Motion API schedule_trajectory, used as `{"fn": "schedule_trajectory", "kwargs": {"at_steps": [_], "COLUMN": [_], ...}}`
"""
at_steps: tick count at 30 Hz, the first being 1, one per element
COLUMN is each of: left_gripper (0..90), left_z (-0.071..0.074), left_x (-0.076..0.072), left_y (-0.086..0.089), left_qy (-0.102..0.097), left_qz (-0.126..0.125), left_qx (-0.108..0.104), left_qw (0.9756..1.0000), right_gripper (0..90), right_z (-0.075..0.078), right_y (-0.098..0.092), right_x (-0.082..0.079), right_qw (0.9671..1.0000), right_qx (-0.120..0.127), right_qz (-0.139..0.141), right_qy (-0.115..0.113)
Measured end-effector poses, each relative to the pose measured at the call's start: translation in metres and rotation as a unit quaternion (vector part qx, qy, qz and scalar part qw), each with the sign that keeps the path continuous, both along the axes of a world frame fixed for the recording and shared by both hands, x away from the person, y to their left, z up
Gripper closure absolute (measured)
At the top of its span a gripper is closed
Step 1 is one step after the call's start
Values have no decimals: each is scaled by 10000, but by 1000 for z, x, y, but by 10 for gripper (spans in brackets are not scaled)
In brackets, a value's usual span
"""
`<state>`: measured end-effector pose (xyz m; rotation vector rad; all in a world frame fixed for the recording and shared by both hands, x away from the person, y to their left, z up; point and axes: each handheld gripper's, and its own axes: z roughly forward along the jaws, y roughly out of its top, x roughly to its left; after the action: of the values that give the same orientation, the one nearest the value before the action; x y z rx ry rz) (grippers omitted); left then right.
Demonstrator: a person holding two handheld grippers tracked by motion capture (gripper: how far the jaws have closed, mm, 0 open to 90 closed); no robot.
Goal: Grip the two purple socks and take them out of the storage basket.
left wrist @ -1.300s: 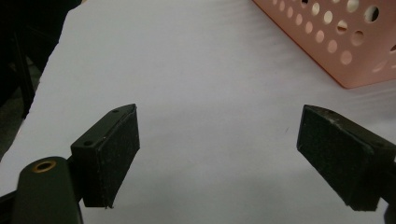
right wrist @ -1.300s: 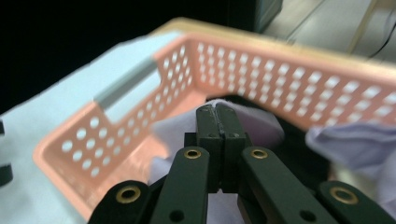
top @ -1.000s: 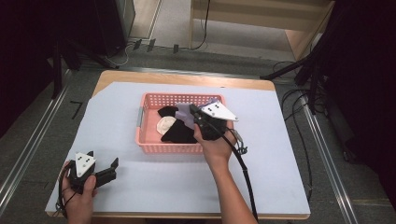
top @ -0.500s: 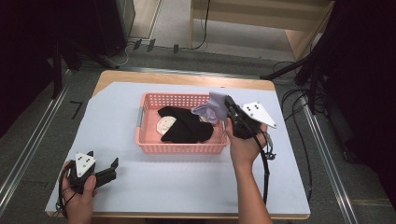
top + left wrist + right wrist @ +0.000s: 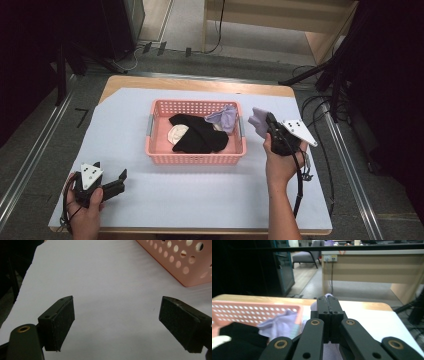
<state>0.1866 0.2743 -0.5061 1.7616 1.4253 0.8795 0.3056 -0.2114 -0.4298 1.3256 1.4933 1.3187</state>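
Right gripper (image 5: 264, 123) raised just right of the pink basket (image 5: 194, 158), pinching a lavender cloth (image 5: 259, 120).
We see its jaws pressed together, soft fabric bunched at the tips. Left gripper (image 5: 120, 179) rests low at the near-left on the white sheet (image 5: 200, 200), jaws spread wide. Perforated plastic basket holds black, cream, lavender garments.

Perforated pink plastic basket (image 5: 195, 152) holds soft cloth garments (image 5: 197, 135) on a matt white sheet (image 5: 200, 195).

Beyond the table's far edge lies grey floor (image 5: 240, 30), with a wooden desk (image 5: 372, 262) and a grey armchair (image 5: 304, 256) farther off.
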Motion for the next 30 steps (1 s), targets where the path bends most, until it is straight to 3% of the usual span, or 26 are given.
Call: {"fn": "schedule_trajectory", "kwargs": {"at_steps": [2,4,5,7,10,14,21,26,29,30], "left_gripper": [142,142,143,142,142,142,143,142,142,142], "left_z": [0,0,0,0,0,0,0,0,0,0], "left_x": [0,0,0,0,0,0,0,0,0,0], "left_y": [0,0,0,0,0,0,1,1,2,2], "left_qy": [-3,-1,-2,-4,-1,-3,11,-4,-3,-8], "left_qz": [8,7,3,6,4,4,-6,15,15,21], "left_qx": [-3,-6,-6,-10,-5,-9,-25,-57,-75,-87], "left_qw": [10000,10000,10000,10000,10000,10000,10000,10000,10000,10000], "right_gripper": [900,886,820,665,592,591,597,592,594,590], "right_z": [-6,-9,-10,-11,-7,-2,3,-2,-7,-7], "right_y": [-7,-12,-15,-15,-9,5,46,73,84,87], "right_x": [1,3,4,5,5,9,24,40,53,55], "right_qw": [9997,9994,9992,9991,9993,9994,9992,9960,9914,9913], "right_qx": [-126,-35,72,52,175,242,-6,-90,-166,-137], "right_qz": [-158,-252,-251,-326,-312,-183,195,485,575,573], "right_qy": [99,235,312,267,135,166,346,744,1160,1173]}}
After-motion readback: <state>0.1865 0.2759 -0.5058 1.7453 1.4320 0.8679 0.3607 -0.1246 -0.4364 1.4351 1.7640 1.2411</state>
